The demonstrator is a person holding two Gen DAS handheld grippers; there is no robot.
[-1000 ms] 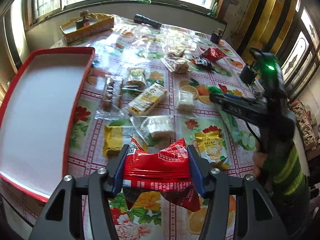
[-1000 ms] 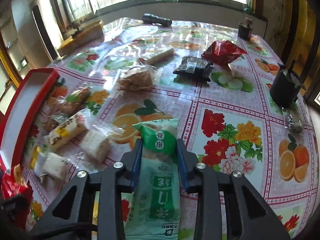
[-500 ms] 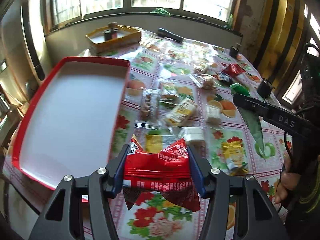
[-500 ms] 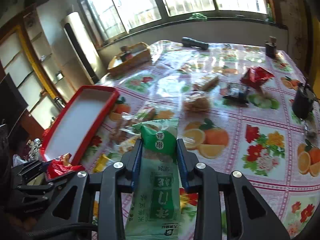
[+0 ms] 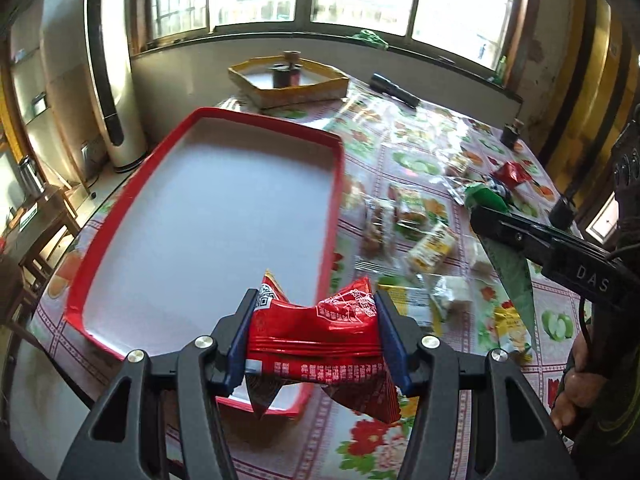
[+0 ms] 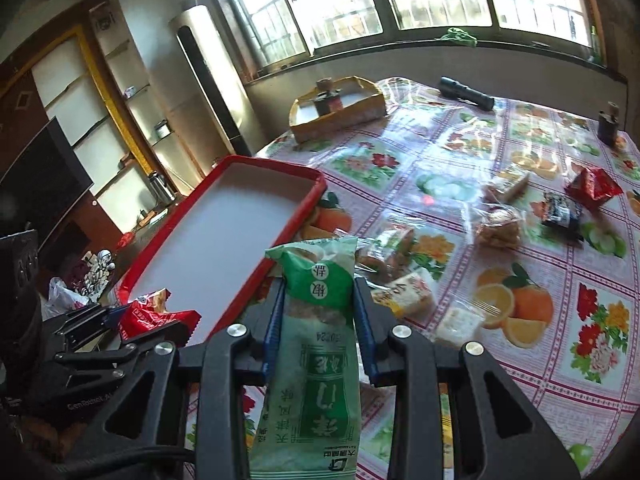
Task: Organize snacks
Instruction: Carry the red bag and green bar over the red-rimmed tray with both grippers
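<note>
A home living room: floral-clothed table [image 6: 520, 208], television [image 6: 40, 184], wall shelves [image 6: 100, 120], standing air conditioner [image 5: 106, 80].

A red foil snack packet [image 5: 316, 340], crumpled, is held crosswise above the near corner of the red tray [image 5: 120, 216]. The tray is rectangular with a white floor and a raised red rim, lying flat at the table edge. A green snack packet [image 6: 316, 344], long and narrow with white printing, is held lengthwise, its top end just beside the tray's rim. Loose snacks [image 5: 428, 248] in clear and yellow wrappers lie scattered on the flowered tablecloth beside the tray. Farther off lie a second red packet [image 6: 592, 188] and a dark packet [image 6: 560, 212], close together.
</note>
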